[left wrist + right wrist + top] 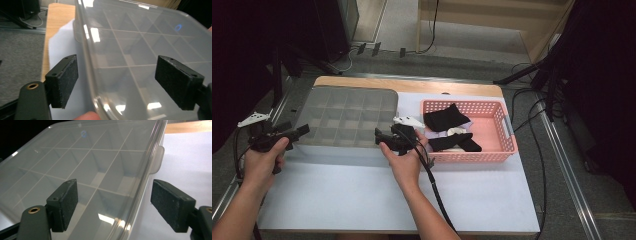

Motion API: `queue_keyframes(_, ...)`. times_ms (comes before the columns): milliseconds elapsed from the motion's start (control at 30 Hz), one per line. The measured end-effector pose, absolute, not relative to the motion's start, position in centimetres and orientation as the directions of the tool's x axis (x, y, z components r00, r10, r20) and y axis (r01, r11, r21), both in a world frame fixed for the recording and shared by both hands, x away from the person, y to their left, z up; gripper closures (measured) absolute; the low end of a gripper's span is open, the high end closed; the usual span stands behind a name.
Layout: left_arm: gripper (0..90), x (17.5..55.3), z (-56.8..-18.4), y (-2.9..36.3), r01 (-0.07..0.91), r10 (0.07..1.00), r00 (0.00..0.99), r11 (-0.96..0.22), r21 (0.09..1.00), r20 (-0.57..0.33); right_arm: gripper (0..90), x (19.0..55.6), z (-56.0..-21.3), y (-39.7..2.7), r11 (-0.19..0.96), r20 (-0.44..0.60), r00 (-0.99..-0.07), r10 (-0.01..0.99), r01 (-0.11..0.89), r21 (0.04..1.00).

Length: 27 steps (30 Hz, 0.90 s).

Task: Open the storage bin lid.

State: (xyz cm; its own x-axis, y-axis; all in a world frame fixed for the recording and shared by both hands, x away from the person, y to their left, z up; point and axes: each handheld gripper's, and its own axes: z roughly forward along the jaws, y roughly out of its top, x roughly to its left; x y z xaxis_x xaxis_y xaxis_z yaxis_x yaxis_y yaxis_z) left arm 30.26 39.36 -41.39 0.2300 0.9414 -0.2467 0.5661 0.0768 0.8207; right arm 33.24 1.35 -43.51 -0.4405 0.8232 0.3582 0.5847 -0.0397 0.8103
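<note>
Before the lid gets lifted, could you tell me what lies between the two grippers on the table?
The clear compartment box, lid shut, spans the stretch between the left gripper and right gripper in the high view; each gripper view shows open jaws straddling a lid edge.

Lab/recording rig: cables (pixel 539 165) on floor, dark stands (pixel 532 70), white-covered table (pixel 362 195).

High view looks down on the table (pixel 362 200); both gripper views sit close — sharing the compartment box (pixel 344 117).

Clear lidded compartment box (pixel 346 117), flat, table's left
</note>
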Motion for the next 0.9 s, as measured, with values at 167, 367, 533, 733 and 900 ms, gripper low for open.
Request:
queue_keyframes(167,19.5,31.5,-41.0,40.1,0.568,0.935,0.236,0.088,0.819,-0.264,22.3,34.8,-43.5,1.8,-0.039,0.373,-0.422,0.826,0.617,0.786)
queue_keyframes(367,15.6,34.0,-42.1,40.3,0.628,0.922,0.23,0.104,0.771,-0.312,19.6,35.9,-43.5,1.9,-0.033,0.362,-0.417,0.834,0.616,0.787)
queue_keyframes(533,14.3,34.8,-42.5,39.7,0.616,0.909,0.263,0.1,0.781,-0.324,14.9,36.4,-43.7,2.3,-0.026,0.374,-0.428,0.823,0.629,0.777)
queue_keyframes(733,19.4,34.7,-42.2,39.5,0.601,0.912,0.28,0.077,0.796,-0.299,15.8,36.2,-43.5,2.2,-0.01,0.352,-0.45,0.821,0.605,0.796)
queue_keyframes(900,25.4,34.4,-41.8,39.6,0.599,0.916,0.255,0.1,0.794,-0.309,17.5,35.8,-43.2,2.3,-0.014,0.344,-0.442,0.829,0.597,0.802)
